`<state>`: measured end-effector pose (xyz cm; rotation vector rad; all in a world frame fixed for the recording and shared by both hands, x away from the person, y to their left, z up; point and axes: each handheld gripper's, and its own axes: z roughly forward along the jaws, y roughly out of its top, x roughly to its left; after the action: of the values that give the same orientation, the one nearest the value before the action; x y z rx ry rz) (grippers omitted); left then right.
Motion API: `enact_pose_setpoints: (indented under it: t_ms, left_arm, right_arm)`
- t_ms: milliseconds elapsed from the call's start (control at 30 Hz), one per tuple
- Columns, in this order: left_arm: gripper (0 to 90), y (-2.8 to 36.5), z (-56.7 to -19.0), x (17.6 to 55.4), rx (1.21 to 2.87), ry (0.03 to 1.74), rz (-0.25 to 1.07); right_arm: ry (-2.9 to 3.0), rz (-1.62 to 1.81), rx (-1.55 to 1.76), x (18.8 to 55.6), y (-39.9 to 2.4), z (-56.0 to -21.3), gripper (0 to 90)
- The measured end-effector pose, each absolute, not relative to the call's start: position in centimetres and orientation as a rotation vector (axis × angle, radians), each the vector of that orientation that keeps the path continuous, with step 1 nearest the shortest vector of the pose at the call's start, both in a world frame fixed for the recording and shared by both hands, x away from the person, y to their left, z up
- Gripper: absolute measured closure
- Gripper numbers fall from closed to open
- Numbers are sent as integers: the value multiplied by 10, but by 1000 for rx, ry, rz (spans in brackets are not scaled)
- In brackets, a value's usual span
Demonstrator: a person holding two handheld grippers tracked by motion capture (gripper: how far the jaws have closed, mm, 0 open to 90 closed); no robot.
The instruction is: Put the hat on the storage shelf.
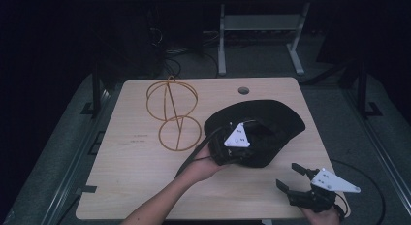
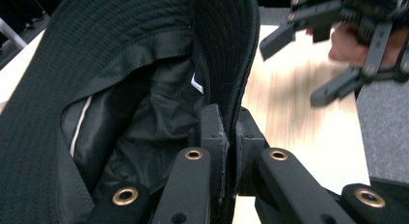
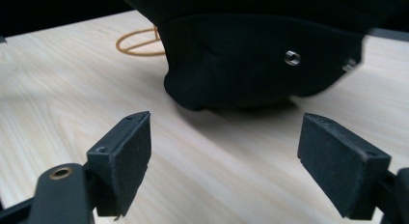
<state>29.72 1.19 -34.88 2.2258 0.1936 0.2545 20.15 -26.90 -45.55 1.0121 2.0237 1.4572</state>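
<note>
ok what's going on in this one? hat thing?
A person works at a wooden table with a gripper in each hand. The left gripper is shut on the brim of a black hat, which lies upside down. The right gripper is open and empty, near the table's front right edge, its jaws pointed toward the hat. An orange wire stand sits untouched behind, to the left.

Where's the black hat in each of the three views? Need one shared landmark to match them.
High view: black hat lies right of centre on the table, left gripper clamped on its near brim.
Left gripper view: hat takes up the left and centre, brim pinched between the jaws.
Right gripper view: hat at top centre, beyond the open jaws.
Shared landmark: light wood tabletop.
</note>
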Motion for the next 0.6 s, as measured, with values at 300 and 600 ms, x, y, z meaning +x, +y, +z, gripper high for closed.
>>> enact_pose_setpoints:
  t_ms: [300,600]
  left_arm:
    - [857,8,-328,308,2183,247,215]
    - [858,5,-310,309,2146,251,195]
  right_arm:
    - [1991,1471,1007,215,-246,-450,182]
    - [1908,1533,1054,226,-241,-444,178]
